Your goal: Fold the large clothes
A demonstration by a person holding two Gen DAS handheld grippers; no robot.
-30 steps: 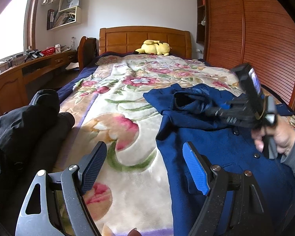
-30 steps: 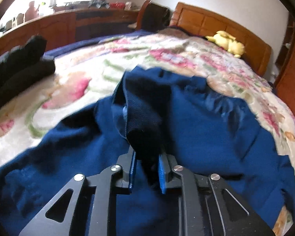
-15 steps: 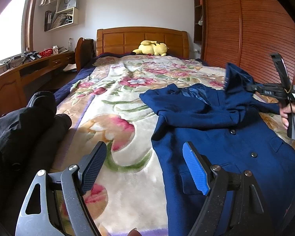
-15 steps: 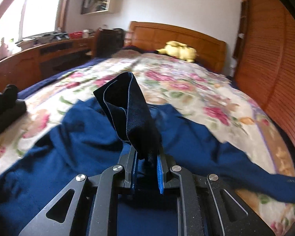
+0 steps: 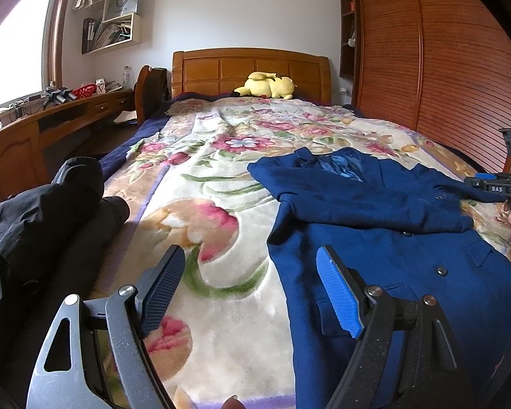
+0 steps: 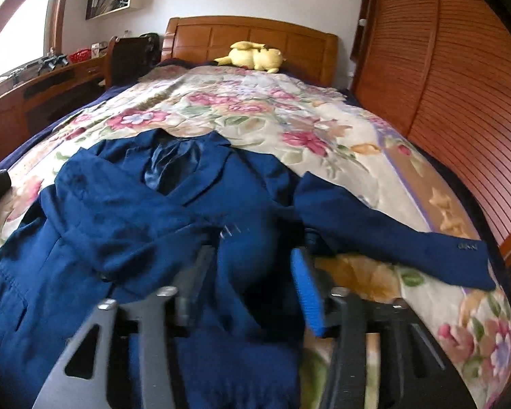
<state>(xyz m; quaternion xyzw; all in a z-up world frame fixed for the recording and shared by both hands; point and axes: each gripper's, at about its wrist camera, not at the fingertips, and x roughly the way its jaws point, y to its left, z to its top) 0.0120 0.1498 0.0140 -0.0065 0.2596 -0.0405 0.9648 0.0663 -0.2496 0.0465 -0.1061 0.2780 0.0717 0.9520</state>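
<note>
**Sleeve let go across the coat front: first fold laid**

You are working on a wide bed under a floral plush blanket, with a carved wooden headboard at the far end, a slatted wooden wardrobe along the right and a long wooden desk on the left. A yellow plush toy lies by the headboard, and a heap of black clothing sits at the near left edge of the bed.

The large navy blue buttoned coat lies face up on the right half of the blanket, collar toward the headboard. Half a second ago your right gripper was pinching a raised fold of its blue cloth. Now that cloth is down: one sleeve lies folded across the chest, and the jaws are opening with nothing pressed between the pads, only coat surface below them. The other sleeve is spread out to the right, its cuff near the bed's right edge.

Your left gripper hovers low at the near end, jaws wide apart and empty, over the coat's left hem and the blanket beside it.

I judge the first sleeve fold done. The outstretched sleeve on the right looks like your next piece to bring in, then the body can be folded up.
</note>
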